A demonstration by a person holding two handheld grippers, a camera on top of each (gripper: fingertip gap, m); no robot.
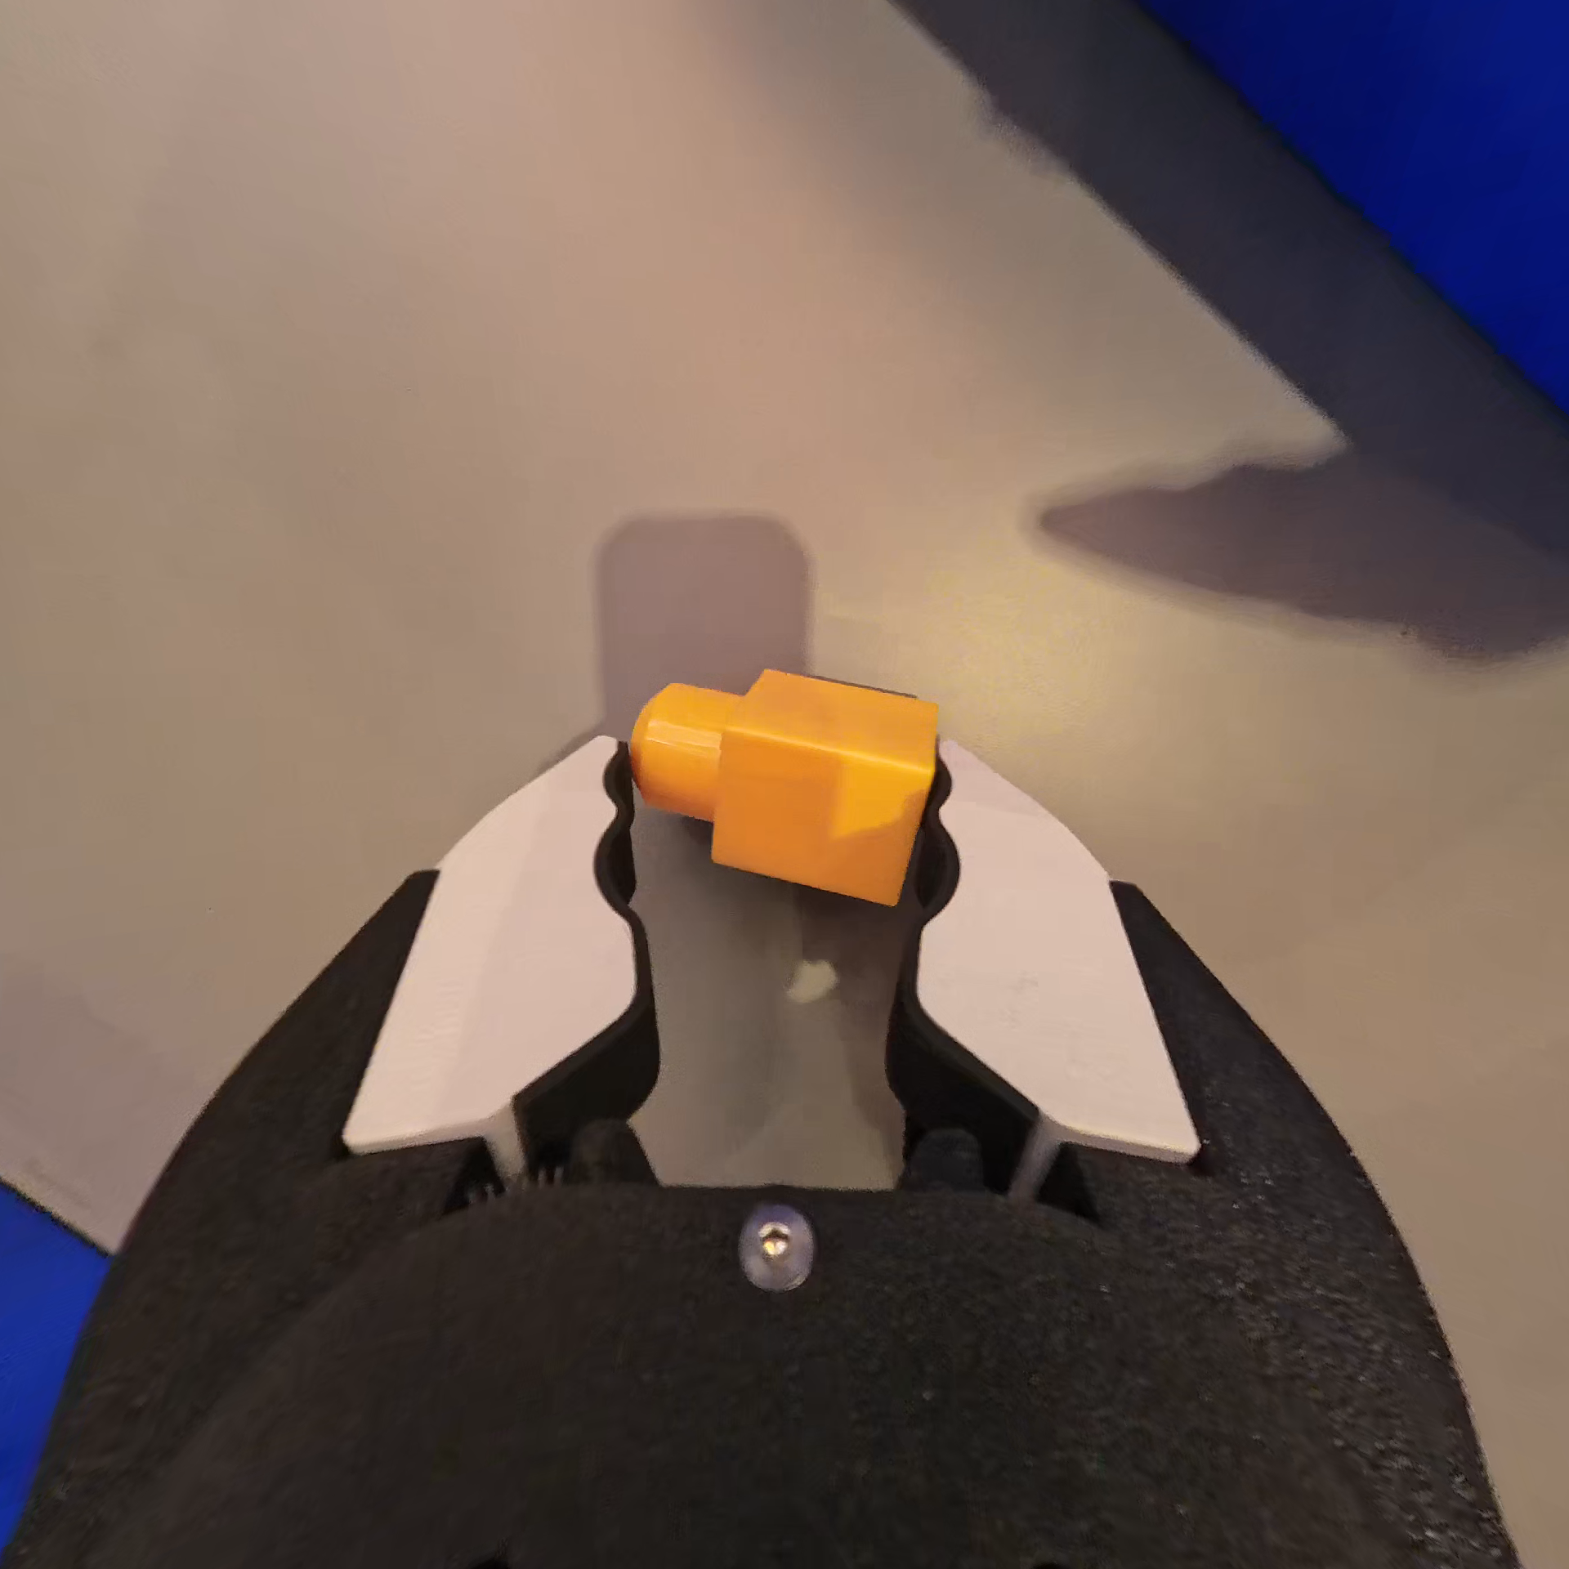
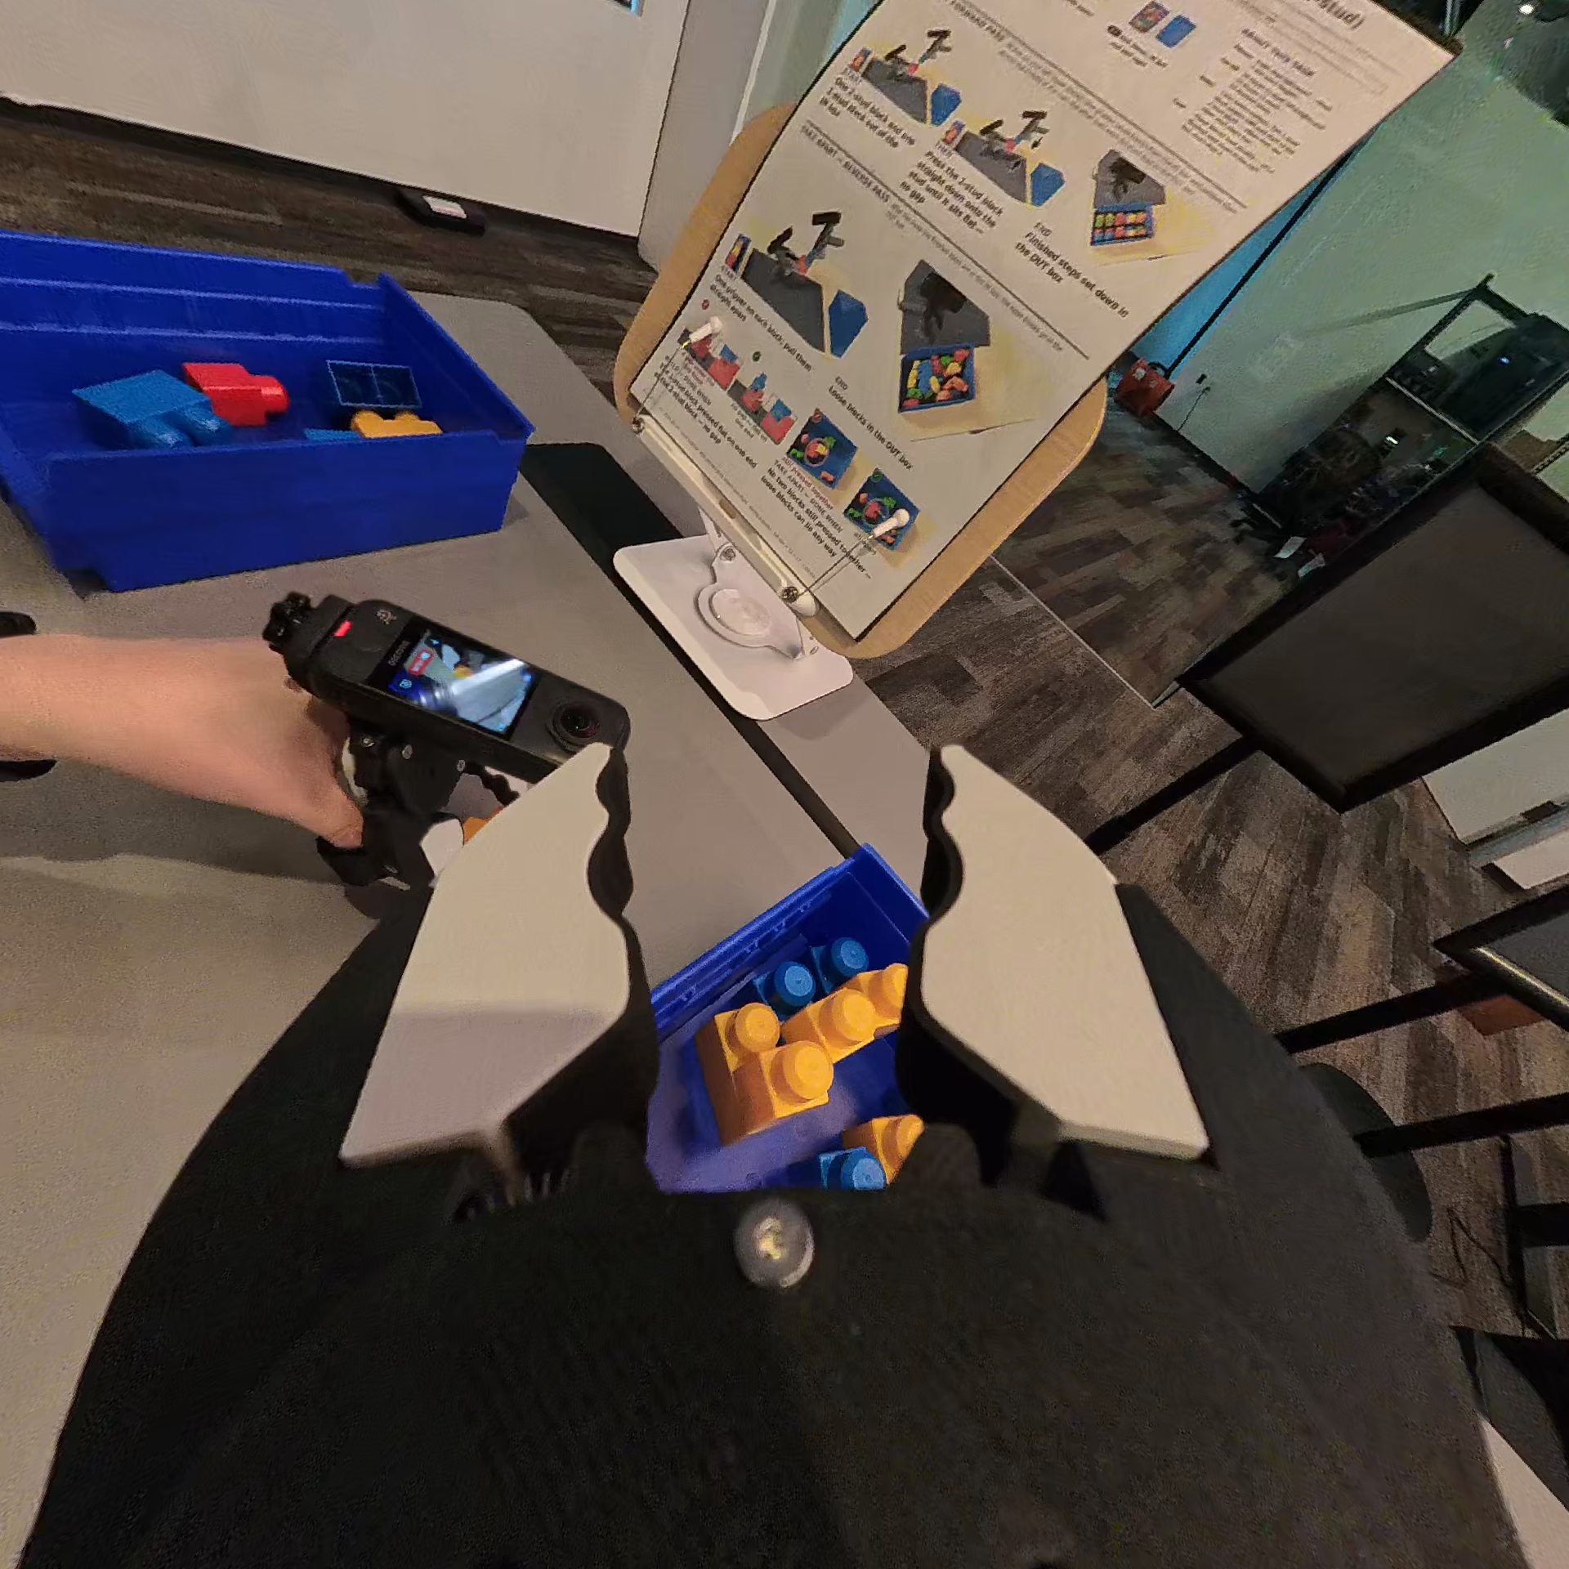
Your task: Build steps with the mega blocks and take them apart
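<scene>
Centrally in the left wrist view, an orange block (image 1: 798,785) lies sideways, pinched between the tips of the left claw (image 1: 785,764) above the grey table (image 1: 340,424), its stud pointing to frame left. In the right wrist view the right claw (image 2: 774,794) stands wide open and holds nothing, poised over a blue bin (image 2: 739,959) of orange and blue blocks (image 2: 806,1031). At upper left a second blue bin (image 2: 255,518) holds what look like red, blue and orange blocks. A hand (image 2: 195,722) grips the left tool at mid left.
</scene>
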